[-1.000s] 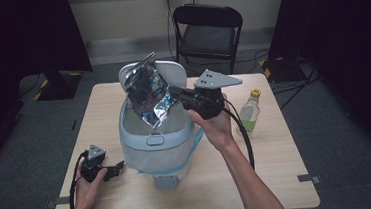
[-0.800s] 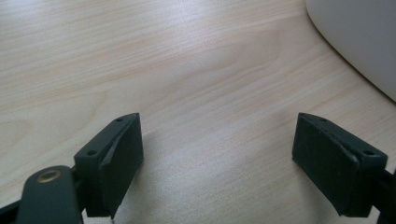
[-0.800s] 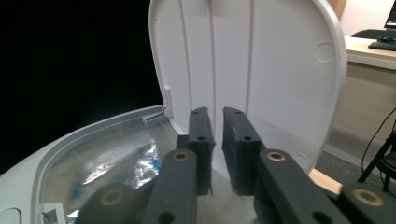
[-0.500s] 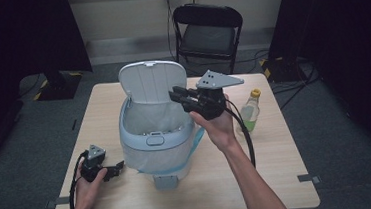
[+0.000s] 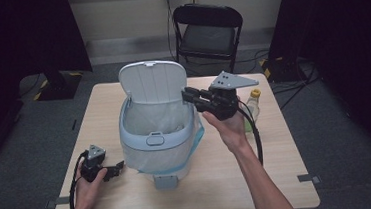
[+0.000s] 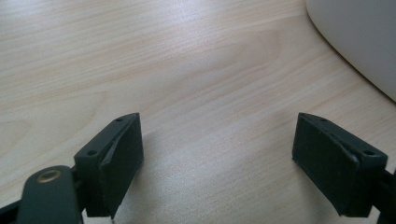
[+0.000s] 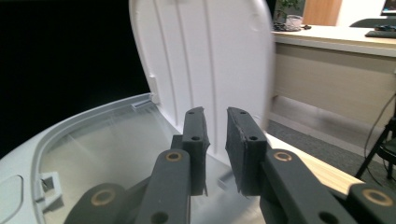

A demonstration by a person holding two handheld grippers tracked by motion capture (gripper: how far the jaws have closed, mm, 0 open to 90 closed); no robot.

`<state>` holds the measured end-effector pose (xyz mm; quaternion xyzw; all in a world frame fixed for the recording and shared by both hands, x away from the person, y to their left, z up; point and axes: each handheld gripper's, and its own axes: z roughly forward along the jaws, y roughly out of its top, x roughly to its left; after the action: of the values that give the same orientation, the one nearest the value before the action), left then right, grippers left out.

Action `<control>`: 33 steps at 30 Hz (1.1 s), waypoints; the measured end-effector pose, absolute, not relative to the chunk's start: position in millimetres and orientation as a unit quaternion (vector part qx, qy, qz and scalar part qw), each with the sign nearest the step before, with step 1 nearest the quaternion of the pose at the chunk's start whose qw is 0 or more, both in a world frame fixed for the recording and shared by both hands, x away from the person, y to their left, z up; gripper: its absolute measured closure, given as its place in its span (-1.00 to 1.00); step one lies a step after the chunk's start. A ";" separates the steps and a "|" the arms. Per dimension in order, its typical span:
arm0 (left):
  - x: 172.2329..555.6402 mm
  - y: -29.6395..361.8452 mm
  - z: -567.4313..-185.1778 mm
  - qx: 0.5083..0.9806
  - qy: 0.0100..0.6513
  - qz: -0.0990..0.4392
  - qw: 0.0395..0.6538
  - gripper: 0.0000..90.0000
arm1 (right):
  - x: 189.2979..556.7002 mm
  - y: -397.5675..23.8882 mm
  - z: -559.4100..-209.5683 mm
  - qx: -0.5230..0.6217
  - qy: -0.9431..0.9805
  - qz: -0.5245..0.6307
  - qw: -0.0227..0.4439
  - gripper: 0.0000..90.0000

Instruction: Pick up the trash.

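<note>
Your right hand-held gripper (image 5: 189, 95), empty and barely parted, may knock the raised lid (image 5: 154, 82) just beside it shut.

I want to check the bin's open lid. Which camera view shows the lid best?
The high view: the lid stands upright behind the bin, whole and sharp. The right gripper view shows the lid's ribbed inner face close up, cut off at the top. The left gripper view catches a pale curved wall of the bin at its corner.
</note>
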<state>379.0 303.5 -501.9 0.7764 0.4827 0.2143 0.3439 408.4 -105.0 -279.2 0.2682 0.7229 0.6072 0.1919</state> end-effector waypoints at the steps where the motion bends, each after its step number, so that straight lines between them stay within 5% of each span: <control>1: 379.0 303.5 -501.9 0.776 0.483 0.214 0.344 -0.65 | 408.2 -108.3 -279.7 0.272 0.721 0.608 0.192 0.71; 21: 379.0 303.5 -501.9 0.776 0.483 0.214 0.344 -0.65 | 400.4 -163.3 -318.6 0.339 0.712 0.578 0.209 0.61; 33: 379.0 303.7 -501.8 0.777 0.482 0.214 0.343 -0.65 | 396.6 -184.0 -356.2 0.387 0.714 0.538 0.224 0.20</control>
<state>379.0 303.7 -501.8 0.7770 0.4824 0.2141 0.3431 396.6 -184.0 -356.2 0.3871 0.7141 0.5384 0.2243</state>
